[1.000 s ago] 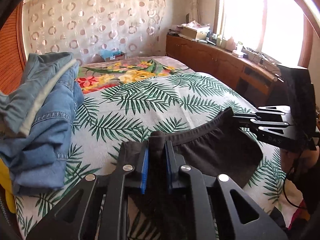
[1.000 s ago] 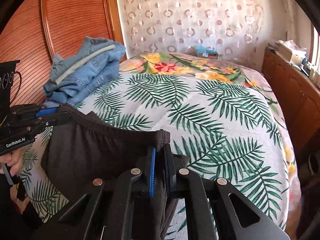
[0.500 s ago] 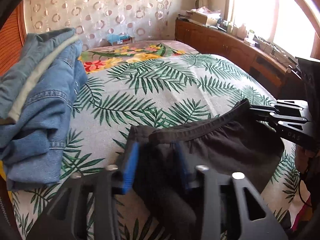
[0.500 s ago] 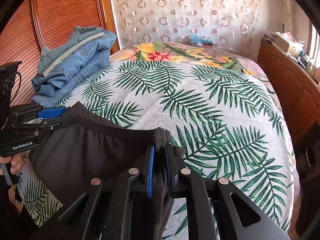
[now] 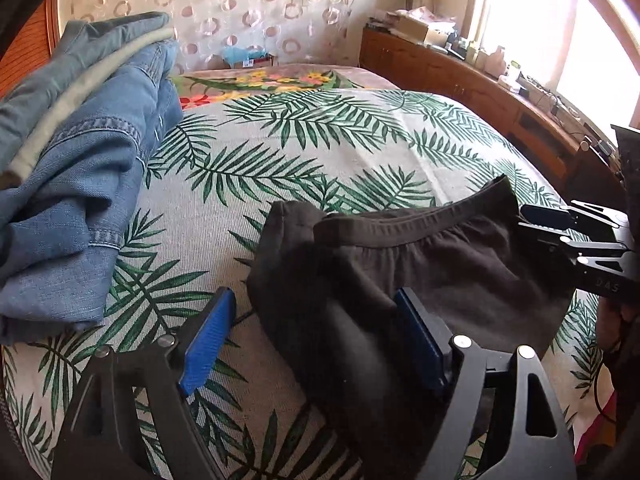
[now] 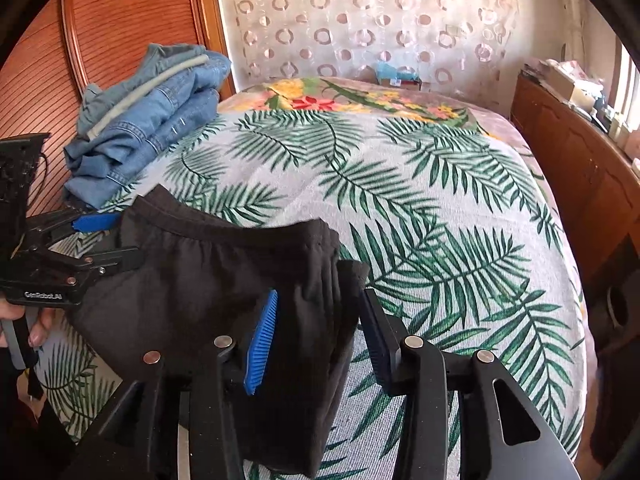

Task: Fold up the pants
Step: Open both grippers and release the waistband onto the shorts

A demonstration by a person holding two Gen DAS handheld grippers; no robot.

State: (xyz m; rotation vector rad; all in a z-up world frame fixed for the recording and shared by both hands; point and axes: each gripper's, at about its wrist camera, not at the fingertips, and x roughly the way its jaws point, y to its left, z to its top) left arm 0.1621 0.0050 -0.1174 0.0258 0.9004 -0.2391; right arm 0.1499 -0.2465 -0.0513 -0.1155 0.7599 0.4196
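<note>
Black pants [image 5: 440, 264] lie bunched on the palm-leaf bedspread [image 5: 320, 152], elastic waistband facing away from me. My left gripper [image 5: 312, 320] is opening wide; the pants' left end sits loose between its blue pads [image 5: 208, 336], and the left pad is clear of the cloth. My right gripper [image 6: 318, 320] is also opening, with the pants' [image 6: 208, 272] right end hanging slack between its pads [image 6: 262, 340]. Each view shows the other gripper at the waistband's far end: the right gripper [image 5: 536, 230] and the left gripper [image 6: 116, 240].
A stack of folded blue jeans [image 5: 80, 200] [image 6: 148, 120] sits on the bed's left side by the wooden panel [image 6: 120, 20]. A wooden cabinet [image 5: 480, 88] with clutter on top runs along the right under the window. A hand [image 6: 24, 320] holds the left gripper.
Both grippers were shut on the waistband's ends and have opened. The left one opened first and sank toward the bed. The pants have slackened and settled on the bedspread.
</note>
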